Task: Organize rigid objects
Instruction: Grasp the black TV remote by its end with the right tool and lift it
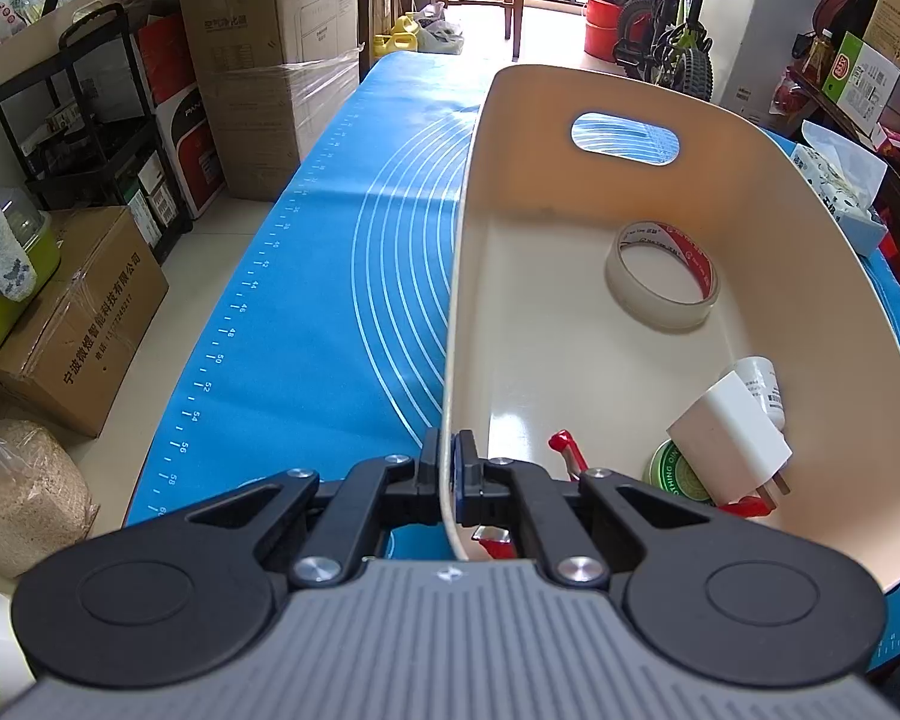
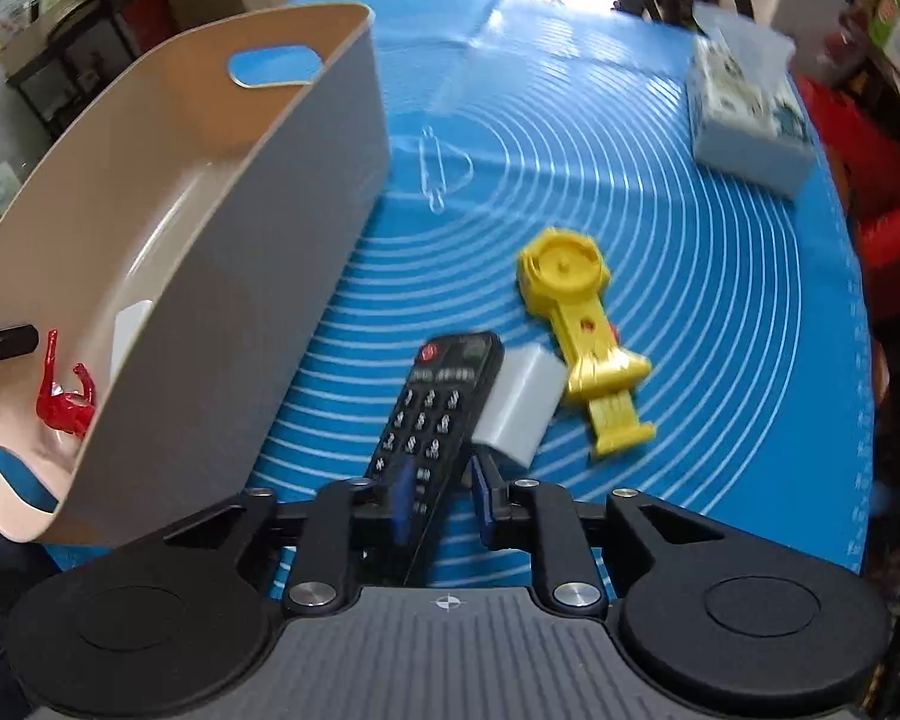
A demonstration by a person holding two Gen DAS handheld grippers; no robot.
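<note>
My left gripper (image 1: 448, 468) is shut on the left wall of the beige bin (image 1: 459, 276). Inside the bin lie a tape roll (image 1: 663, 276), a white charger (image 1: 729, 438), a white bottle (image 1: 762, 387), a green tin (image 1: 675, 471) and a red figure (image 1: 570, 450). In the right wrist view the bin (image 2: 222, 312) stands at left with the red figure (image 2: 66, 402) in it. My right gripper (image 2: 441, 498) is shut on a black remote (image 2: 432, 408), its far end over the blue mat. A grey-white block (image 2: 519, 405) leans by the remote; a yellow toy (image 2: 582, 342) lies beyond.
A blue mat (image 1: 330, 276) covers the table (image 2: 720, 276). A tissue pack (image 2: 747, 120) sits at the far right of the mat, also in the left wrist view (image 1: 840, 192). Cardboard boxes (image 1: 270, 60), a black shelf (image 1: 90, 138) and a bicycle (image 1: 672, 30) stand around the table.
</note>
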